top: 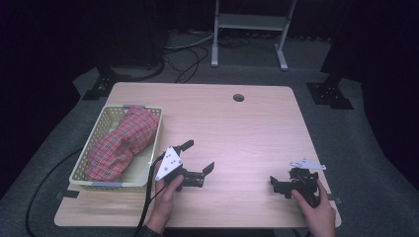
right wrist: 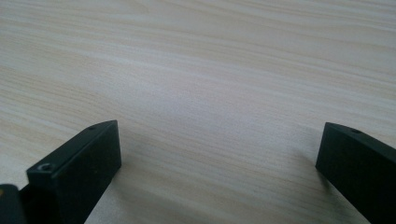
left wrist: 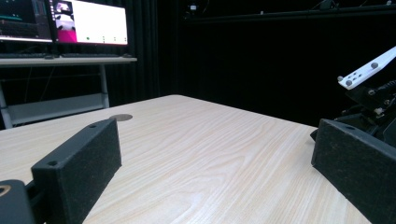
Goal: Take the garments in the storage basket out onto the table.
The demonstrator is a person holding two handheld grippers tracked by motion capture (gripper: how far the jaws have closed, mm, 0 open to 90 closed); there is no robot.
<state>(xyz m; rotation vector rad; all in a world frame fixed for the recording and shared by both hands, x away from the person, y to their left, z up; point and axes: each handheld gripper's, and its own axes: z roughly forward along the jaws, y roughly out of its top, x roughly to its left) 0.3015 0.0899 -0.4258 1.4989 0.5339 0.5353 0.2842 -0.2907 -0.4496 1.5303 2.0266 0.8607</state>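
Note:
My left gripper (top: 198, 156) lies low over the wooden table (top: 247, 133), just right of a cream basket (top: 94, 185), with a hand around it. Its jaws stand wide apart with nothing between them. In the left gripper view this gripper (left wrist: 215, 163) looks level across bare wood. A red plaid cloth (top: 121, 143) lies bunched in the basket. My right gripper (top: 280, 181) rests near the front right corner, held by the other hand. In the right gripper view its gripper (right wrist: 217, 163) is open over bare tabletop. The right gripper (left wrist: 369, 93) also appears at the right edge of the left gripper view.
A round hole (top: 238, 97) sits near the table's far edge, and the hole (left wrist: 122, 117) shows in the left gripper view too. A black cable (top: 148, 197) trails off the front edge. A metal stand (top: 249, 29) is behind the table. Lit monitors (left wrist: 88, 21) stand on a desk.

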